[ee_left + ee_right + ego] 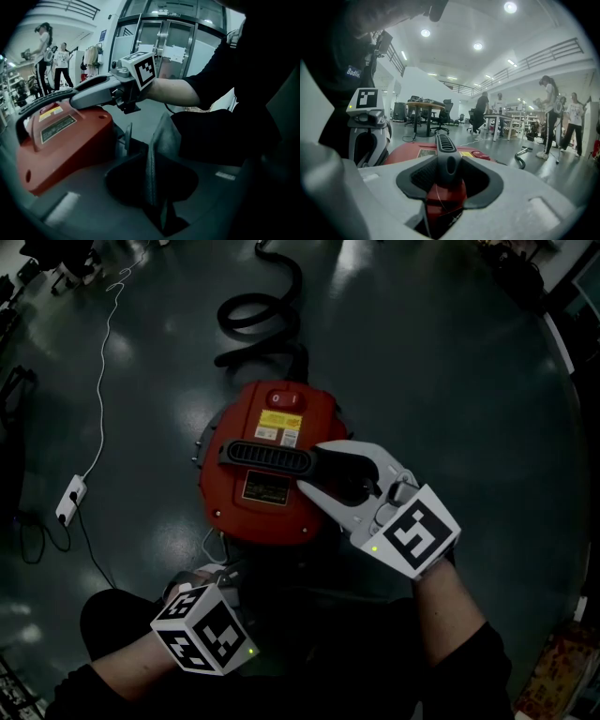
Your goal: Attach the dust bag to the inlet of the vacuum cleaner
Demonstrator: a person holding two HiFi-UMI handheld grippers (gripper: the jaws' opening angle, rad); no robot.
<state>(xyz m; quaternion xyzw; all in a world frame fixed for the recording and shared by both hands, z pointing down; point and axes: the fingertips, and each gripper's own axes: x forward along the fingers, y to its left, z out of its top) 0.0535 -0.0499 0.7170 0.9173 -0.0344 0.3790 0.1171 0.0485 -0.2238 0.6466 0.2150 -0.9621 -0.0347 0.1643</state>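
The red vacuum cleaner [272, 507] stands on the dark floor, its black handle [267, 457] lying across the top. My right gripper [311, 468] is shut on the right end of that handle; in the right gripper view the handle [444, 145] runs straight out between the pads. My left gripper [217, 576] sits low at the vacuum's near side, mostly hidden under its marker cube. In the left gripper view the jaws [152, 173] pinch an upright fold of the grey dust bag [161, 140], beside the red body [61, 136]. The inlet is hidden.
A black hose [262, 310] coils on the floor beyond the vacuum. A white cable runs to a power strip [70, 501] at the left. People [551, 112], desks and chairs [426, 112] stand farther off in the hall. My dark trousers [328, 652] fill the near edge.
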